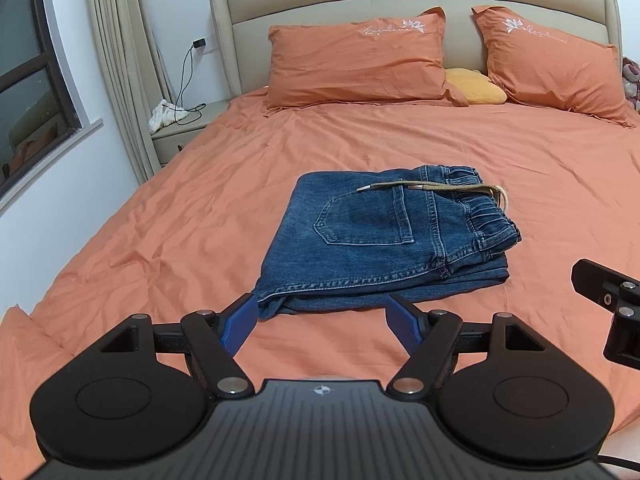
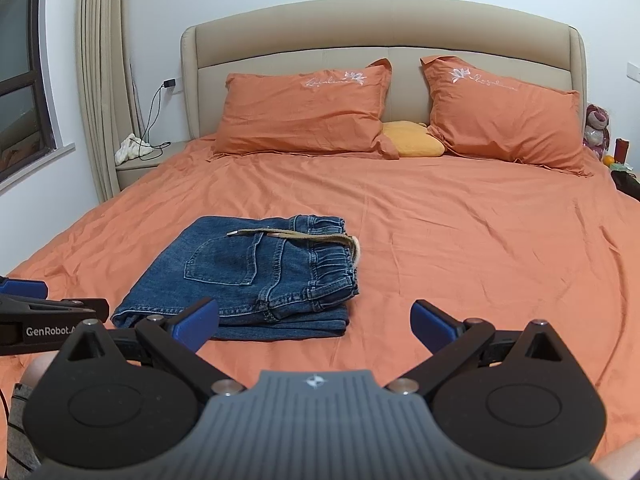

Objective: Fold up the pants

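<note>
The blue jeans (image 1: pixel 384 240) lie folded into a compact stack on the orange bed sheet (image 1: pixel 200 200), back pocket up, elastic waistband to the right with a tan drawstring (image 1: pixel 440 188) across the top. They also show in the right wrist view (image 2: pixel 256 276). My left gripper (image 1: pixel 322 322) is open and empty, just short of the stack's near edge. My right gripper (image 2: pixel 314 320) is open and empty, near the stack's near right corner. Each gripper's body shows at the edge of the other's view.
Two orange pillows (image 2: pixel 304 116) and a small yellow cushion (image 2: pixel 412 140) lean at the beige headboard (image 2: pixel 380 28). A bedside table (image 2: pixel 144 160) with a white cloth and charger cable stands at the left, next to curtains and a window. Items sit on a stand at far right (image 2: pixel 620 160).
</note>
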`<action>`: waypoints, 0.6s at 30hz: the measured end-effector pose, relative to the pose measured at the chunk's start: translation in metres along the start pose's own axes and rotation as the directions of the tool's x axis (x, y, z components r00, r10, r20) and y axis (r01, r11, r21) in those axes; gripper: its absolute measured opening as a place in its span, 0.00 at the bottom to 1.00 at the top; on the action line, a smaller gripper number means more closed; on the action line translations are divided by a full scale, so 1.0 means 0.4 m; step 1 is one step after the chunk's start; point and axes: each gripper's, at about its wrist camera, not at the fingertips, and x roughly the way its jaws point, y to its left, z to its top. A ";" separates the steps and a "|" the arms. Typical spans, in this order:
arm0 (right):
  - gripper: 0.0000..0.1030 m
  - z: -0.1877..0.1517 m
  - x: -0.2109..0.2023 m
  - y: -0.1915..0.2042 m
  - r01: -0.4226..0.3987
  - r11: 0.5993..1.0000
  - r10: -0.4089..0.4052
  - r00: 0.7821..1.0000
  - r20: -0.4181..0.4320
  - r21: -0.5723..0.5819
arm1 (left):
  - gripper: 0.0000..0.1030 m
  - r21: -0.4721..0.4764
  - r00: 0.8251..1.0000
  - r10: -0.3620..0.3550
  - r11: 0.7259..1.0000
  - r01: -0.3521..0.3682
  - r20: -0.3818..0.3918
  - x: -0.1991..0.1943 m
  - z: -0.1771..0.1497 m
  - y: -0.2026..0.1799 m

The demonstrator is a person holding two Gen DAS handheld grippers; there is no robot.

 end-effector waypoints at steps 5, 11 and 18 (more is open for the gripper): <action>0.95 0.000 -0.006 -0.006 -0.002 1.000 0.002 1.000 0.002 0.006 | 0.83 0.002 1.000 -0.001 1.000 0.001 0.004 -0.002 0.002 0.000; 0.95 0.001 -0.008 -0.008 -0.003 1.000 0.003 1.000 0.004 0.008 | 0.83 0.012 1.000 -0.001 1.000 0.001 0.008 -0.007 0.005 -0.007; 0.95 0.004 -0.014 -0.012 -0.002 1.000 0.001 1.000 0.009 0.018 | 0.83 0.019 1.000 -0.011 1.000 0.011 0.010 -0.013 0.007 -0.011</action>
